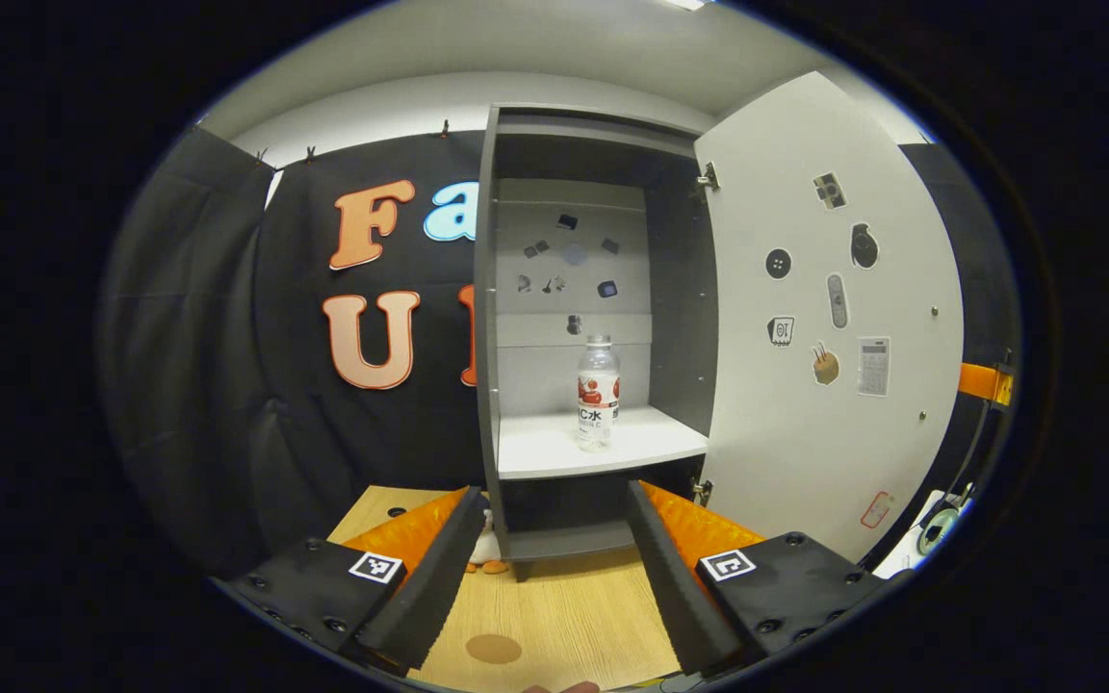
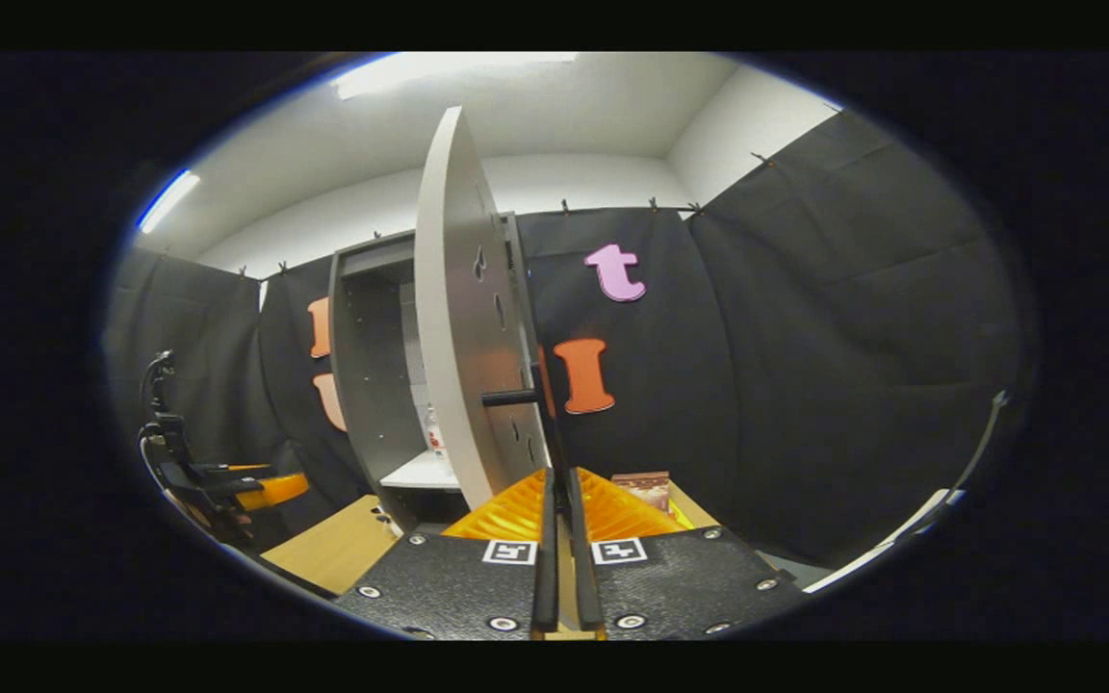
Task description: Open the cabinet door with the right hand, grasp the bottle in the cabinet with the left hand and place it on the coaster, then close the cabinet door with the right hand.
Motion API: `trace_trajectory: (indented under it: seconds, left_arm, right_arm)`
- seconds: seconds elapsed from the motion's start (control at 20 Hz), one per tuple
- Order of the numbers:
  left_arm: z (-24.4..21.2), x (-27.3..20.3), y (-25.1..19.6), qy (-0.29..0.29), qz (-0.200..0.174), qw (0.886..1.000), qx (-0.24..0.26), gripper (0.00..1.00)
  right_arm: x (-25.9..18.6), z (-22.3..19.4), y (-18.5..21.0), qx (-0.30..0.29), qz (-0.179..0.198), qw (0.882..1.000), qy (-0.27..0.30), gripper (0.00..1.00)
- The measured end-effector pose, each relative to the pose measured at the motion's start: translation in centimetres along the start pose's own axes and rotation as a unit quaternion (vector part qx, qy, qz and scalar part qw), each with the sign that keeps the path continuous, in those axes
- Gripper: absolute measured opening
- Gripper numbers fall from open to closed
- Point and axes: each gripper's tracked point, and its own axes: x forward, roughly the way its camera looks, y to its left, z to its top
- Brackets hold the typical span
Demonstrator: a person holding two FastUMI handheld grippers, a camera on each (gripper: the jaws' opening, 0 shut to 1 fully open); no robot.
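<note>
Wooden table (image 1: pixel 603 616) bearing grey cabinet (image 1: pixel 489 318), brown round coaster (image 1: pixel 493 649), white cabinet shelf (image 1: pixel 554 452) carrying upright bottle (image 1: pixel 598 393)

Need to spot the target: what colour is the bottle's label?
Red and white, on a clear bottle; left gripper view shows it best.

Swung wide to the right, cabinet door (image 1: pixel 834 318), leaving the cabinet (image 1: pixel 489 318) front unblocked. Open room on the white shelf (image 1: pixel 554 448) left and right of the bottle (image 1: pixel 598 393), standing near the shelf's front edge. Clear headroom above it. Below the shelf's front edge, bare desk (image 1: pixel 554 616) with a small toy (image 1: pixel 485 551) near the cabinet's foot.
</note>
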Motion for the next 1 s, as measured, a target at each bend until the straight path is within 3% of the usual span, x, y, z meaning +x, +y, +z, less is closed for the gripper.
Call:
trace_trajectory:
  seconds: [0.15,0.4,0.45,0.55,0.65,0.7,0.8,0.85,0.95,1.0]
  left_arm:
    - [0.1,2.0,-0.7,-0.005,-0.015,1.0,-0.005,0.94]
    - [0.9,6.3,-1.2,-0.018,-0.04,0.999,-0.004,0.94]
    - [1.3,7.3,-1.3,-0.026,-0.046,0.999,-0.003,0.99]
    - [2.3,9.5,-1.5,-0.045,-0.058,0.997,-0.01,0.99]
    - [3.0,11.8,-1.9,-0.052,-0.073,0.996,-0.02,0.94]
    - [3.3,13.1,-2.3,-0.054,-0.082,0.995,-0.024,0.99]
    - [3.6,15.6,-2.6,-0.055,-0.088,0.994,-0.023,0.96]
    - [3.7,17.0,-2.9,-0.056,-0.089,0.994,-0.022,0.94]
    - [3.9,19.9,-3.4,-0.056,-0.097,0.994,-0.018,0.99]
    - [3.9,21.2,-3.5,-0.056,-0.098,0.994,-0.014,0.97]
  right_arm:
    - [-2.0,0.8,0.5,-0.008,-0.017,1.0,-0.01,0.12]
    - [-4.2,2.6,5.5,-0.009,-0.011,0.999,-0.031,0.08]
    - [-4.5,2.8,7.1,-0.006,-0.003,0.999,-0.037,0.19]
    - [-4.9,2.6,9.8,-0.008,0.01,0.999,-0.041,0.11]
    - [-4.6,2.2,12.1,-0.017,0.019,0.999,-0.039,0.17]
    - [-4.1,2.2,13.0,-0.02,0.019,0.999,-0.04,0.2]
    - [-3.1,1.6,14.4,-0.015,0.017,0.999,-0.035,0.27]
    - [-2.6,1.1,15.1,-0.008,0.016,0.999,-0.029,0.22]
    - [-1.5,0.4,15.8,0.0,0.008,1.0,-0.02,0.22]
    - [-0.8,0.1,16.0,0.001,0.003,1.0,-0.015,0.25]
